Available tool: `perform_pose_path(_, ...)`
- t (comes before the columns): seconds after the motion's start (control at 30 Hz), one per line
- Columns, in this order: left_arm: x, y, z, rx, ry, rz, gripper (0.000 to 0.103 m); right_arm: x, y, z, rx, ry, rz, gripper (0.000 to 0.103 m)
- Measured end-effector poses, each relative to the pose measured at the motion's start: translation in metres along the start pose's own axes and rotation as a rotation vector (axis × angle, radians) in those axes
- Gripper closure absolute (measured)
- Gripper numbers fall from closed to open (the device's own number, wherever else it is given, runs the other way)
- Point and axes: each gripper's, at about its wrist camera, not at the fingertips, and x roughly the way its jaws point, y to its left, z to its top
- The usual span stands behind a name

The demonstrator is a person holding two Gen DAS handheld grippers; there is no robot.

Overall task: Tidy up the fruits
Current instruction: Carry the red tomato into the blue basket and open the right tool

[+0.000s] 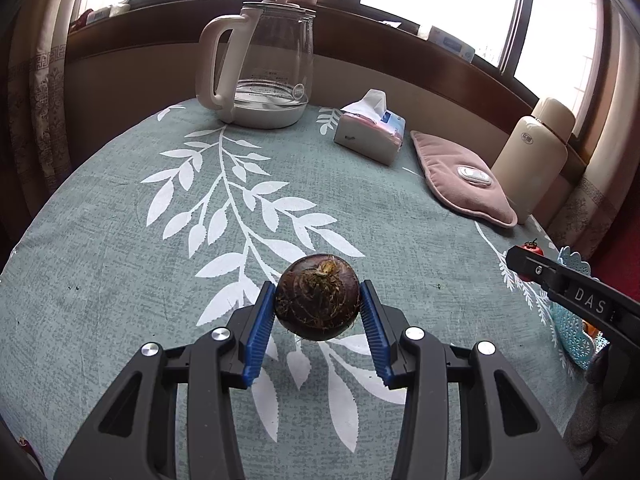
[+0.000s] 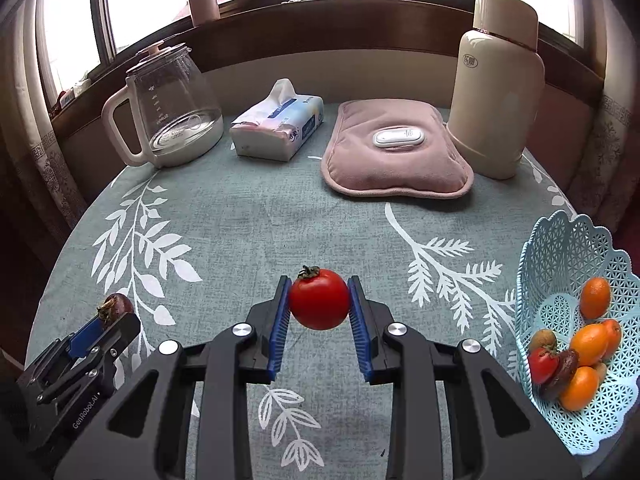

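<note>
You are carrying 2 fruits: right gripper (image 2: 319,300) jaws clamping the tomato (image 2: 319,299), left gripper (image 1: 318,300) jaws gripping the brown chestnut-like fruit (image 1: 317,297). Next, I judge, swing each over the blue basket (image 2: 560,248), right of both jaws, and release.

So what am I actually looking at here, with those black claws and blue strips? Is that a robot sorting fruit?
No robot: a person holds a two-finger gripper in each hand, and each picture comes from a wide-angle camera on one gripper, looking along its fingers. In the left-hand view, the left gripper is shut on a dark brown, hairy bulb-like fruit. In the right-hand view, the right gripper is shut on a red tomato. On the leaf-patterned tablecloth stand a glass kettle, a tissue pack, a pink heating pad and a cream flask. At the right sits a blue basket already holding oranges and other fruit.
</note>
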Motion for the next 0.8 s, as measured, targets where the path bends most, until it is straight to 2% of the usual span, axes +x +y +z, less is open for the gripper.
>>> perform_pose_path(0.2, -0.001, -0.001, 0.000, 0.001, -0.006, -0.008, 0.060, -0.021, -0.017, 0.006, 0.028, -0.039, -0.021, 0.074)
perform_pose_path(0.47, -0.004, -0.002, 0.001, 0.001, -0.020, -0.028, 0.060, -0.041, -0.057, 0.006, 0.105, -0.076, -0.083, 0.074)
perform_pose_path(0.8, -0.003, -0.003, 0.001, 0.009, -0.017, -0.032, 0.060, -0.054, -0.114, -0.002, 0.195, -0.075, -0.167, 0.074)
